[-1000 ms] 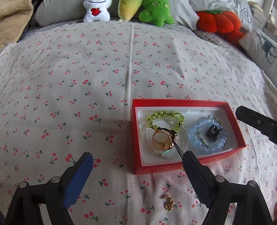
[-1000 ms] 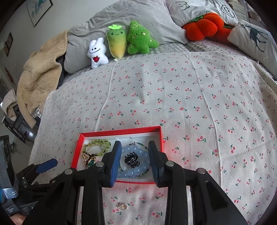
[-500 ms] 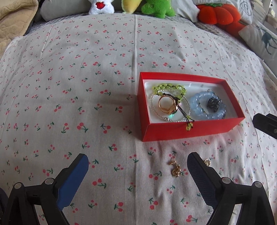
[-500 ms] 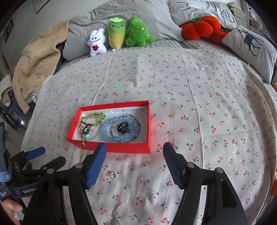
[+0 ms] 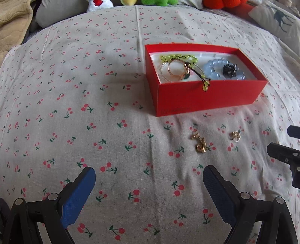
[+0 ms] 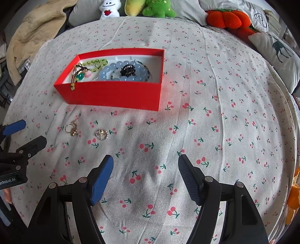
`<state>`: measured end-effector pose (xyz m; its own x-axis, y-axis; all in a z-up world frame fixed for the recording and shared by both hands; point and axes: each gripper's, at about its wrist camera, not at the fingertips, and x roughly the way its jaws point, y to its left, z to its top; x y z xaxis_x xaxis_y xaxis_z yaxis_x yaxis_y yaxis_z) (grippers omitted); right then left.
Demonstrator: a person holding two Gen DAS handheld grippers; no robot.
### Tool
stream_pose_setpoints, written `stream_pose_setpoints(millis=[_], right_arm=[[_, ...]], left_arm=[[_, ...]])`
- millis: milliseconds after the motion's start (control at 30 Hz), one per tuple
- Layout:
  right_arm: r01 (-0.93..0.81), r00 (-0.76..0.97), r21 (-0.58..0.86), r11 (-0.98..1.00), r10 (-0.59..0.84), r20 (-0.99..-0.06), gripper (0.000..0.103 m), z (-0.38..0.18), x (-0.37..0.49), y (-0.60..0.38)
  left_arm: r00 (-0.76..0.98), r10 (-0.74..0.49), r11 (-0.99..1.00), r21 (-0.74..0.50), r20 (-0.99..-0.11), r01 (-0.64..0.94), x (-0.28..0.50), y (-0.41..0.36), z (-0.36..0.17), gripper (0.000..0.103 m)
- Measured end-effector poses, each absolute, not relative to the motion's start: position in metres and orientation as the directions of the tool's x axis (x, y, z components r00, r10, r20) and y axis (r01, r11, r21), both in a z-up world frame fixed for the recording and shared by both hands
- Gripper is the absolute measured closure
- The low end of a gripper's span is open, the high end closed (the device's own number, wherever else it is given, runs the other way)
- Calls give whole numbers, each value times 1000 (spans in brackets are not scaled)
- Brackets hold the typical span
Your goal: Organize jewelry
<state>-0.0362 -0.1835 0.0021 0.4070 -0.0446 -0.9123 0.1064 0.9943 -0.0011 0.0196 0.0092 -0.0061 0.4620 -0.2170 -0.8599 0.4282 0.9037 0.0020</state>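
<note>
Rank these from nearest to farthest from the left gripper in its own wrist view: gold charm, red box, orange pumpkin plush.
From the left gripper:
1. gold charm, loose on the sheet, ahead and right.
2. red box, farther ahead, right of centre.
3. orange pumpkin plush, at the bed's far edge, right.

left tongs [image 5: 149, 184] spread wide, right tongs [image 6: 145, 169] likewise, both empty

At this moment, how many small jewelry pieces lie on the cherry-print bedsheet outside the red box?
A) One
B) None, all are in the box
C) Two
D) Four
C: a gold charm and a small sparkly ring lie on the sheet in front of the red box, apart from each other; both the left gripper and the right gripper are open and empty.
</note>
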Motion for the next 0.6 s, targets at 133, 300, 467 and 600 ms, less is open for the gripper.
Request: stream_pose_setpoints(millis=[133,300,467,600], right_arm=[[57,386,-36,998,-55,-921,29,-17,-41,-174],[46,435,-103,994,-113,-893,12,-23,-47,-170],[110,436,-16,994,-63,-898,0,-31,-48,-190],[103,445,-49,993,-90,-891,0,-32,-49,-185]], left_arm=[[448,-221,881,20,-866,473,12,3,-28,7],[533,-212,865,96,-819,492,3,0,-38,0],[508,-211,879,66,-835,472,10,2,-40,0],[516,-202,881,75,-833,466,9,-1,-39,0]])
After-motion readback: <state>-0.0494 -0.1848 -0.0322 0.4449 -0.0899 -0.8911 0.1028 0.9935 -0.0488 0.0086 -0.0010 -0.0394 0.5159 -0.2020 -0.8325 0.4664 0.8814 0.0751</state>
